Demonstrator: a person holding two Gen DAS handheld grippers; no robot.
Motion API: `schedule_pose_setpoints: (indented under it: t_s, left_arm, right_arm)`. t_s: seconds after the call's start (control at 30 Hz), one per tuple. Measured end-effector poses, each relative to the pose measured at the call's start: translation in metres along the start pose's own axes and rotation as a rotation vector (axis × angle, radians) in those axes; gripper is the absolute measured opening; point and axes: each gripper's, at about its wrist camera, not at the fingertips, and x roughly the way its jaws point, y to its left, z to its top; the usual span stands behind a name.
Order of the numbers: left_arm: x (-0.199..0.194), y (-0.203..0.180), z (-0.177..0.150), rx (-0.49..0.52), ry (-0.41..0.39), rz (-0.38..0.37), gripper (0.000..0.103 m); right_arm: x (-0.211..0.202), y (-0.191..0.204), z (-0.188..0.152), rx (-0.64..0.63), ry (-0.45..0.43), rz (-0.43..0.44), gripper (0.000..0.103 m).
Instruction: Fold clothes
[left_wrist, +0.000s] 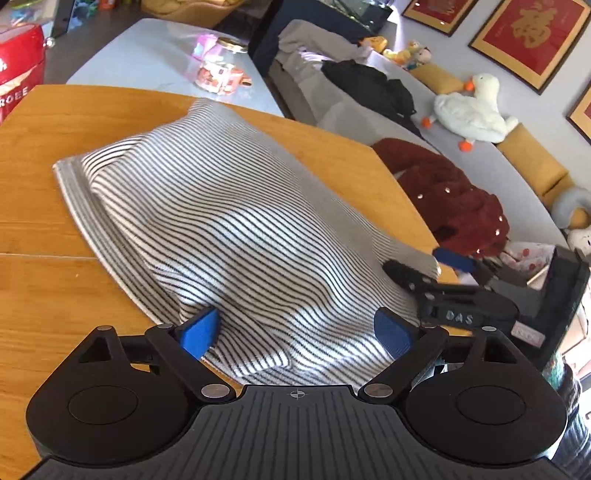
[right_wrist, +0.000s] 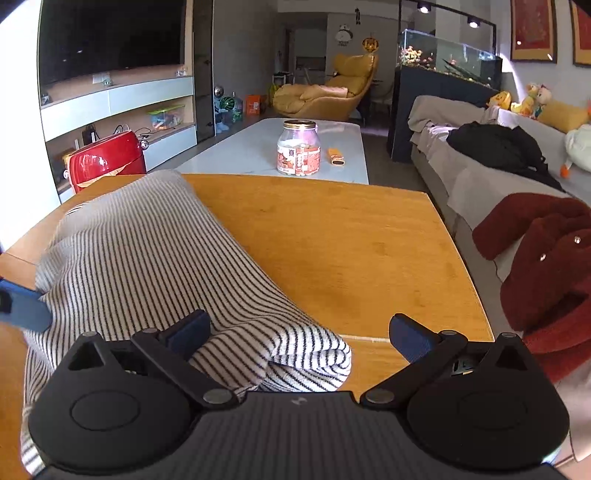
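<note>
A wooden table (right_wrist: 332, 240) fills the near ground, and on it lies one striped top (left_wrist: 229, 221), white with thin dark lines, bunched into a soft mound with a ribbed hem (left_wrist: 85, 206) spread flat along its left edge. In the right wrist view the top (right_wrist: 147, 258) covers the left half of the table, and a folded corner of it ends just ahead of the tool.

There are two grippers. The left gripper (left_wrist: 295, 332) has its fingers spread wide, with cloth between the two blue pads (left_wrist: 199, 332); nothing is pinched. The right gripper (right_wrist: 295, 336) is likewise spread wide, its left pad against the cloth, its right pad over bare wood. In the left wrist view the right gripper (left_wrist: 417, 269) sits at the top's right edge, touching the fabric.

Beyond stand a white low table (right_wrist: 258, 147) with one jar (right_wrist: 298, 147), and a sofa (right_wrist: 480, 177) bearing one red coat (right_wrist: 546, 251).
</note>
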Motion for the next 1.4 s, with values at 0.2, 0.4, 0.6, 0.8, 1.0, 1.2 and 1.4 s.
schedule_pose_setpoints:
  t_s: [0.2,0.4,0.6,0.8,1.0,1.2,1.4]
  left_arm:
    - [0.020,-0.002,0.017,0.094,-0.043,0.048,0.093]
    - [0.030,-0.009,0.031,0.138,-0.045,0.056,0.097]
    - [0.025,-0.016,0.038,0.163,-0.063,0.092,0.097]
    - [-0.024,-0.049,0.029,0.268,-0.185,0.035,0.097]
    - [-0.010,-0.055,0.013,0.286,-0.088,-0.111,0.097]
    - [0.017,-0.030,-0.003,0.253,-0.054,-0.045,0.096]
    - [0.005,-0.030,-0.021,0.309,-0.083,0.012,0.096]
  right_arm:
    - [-0.026,0.006,-0.022,0.052,0.015,0.024,0.103]
    - [-0.042,0.021,-0.035,0.138,0.046,0.049,0.103]
    - [-0.044,0.017,-0.042,0.215,0.023,0.067,0.103]
    - [-0.047,0.009,-0.045,0.247,0.008,0.106,0.103]
    - [-0.048,0.012,-0.045,0.230,0.017,0.104,0.103]
    - [-0.054,0.018,-0.049,0.174,0.037,0.121,0.103]
    - [-0.063,0.014,-0.052,0.150,0.047,0.160,0.103]
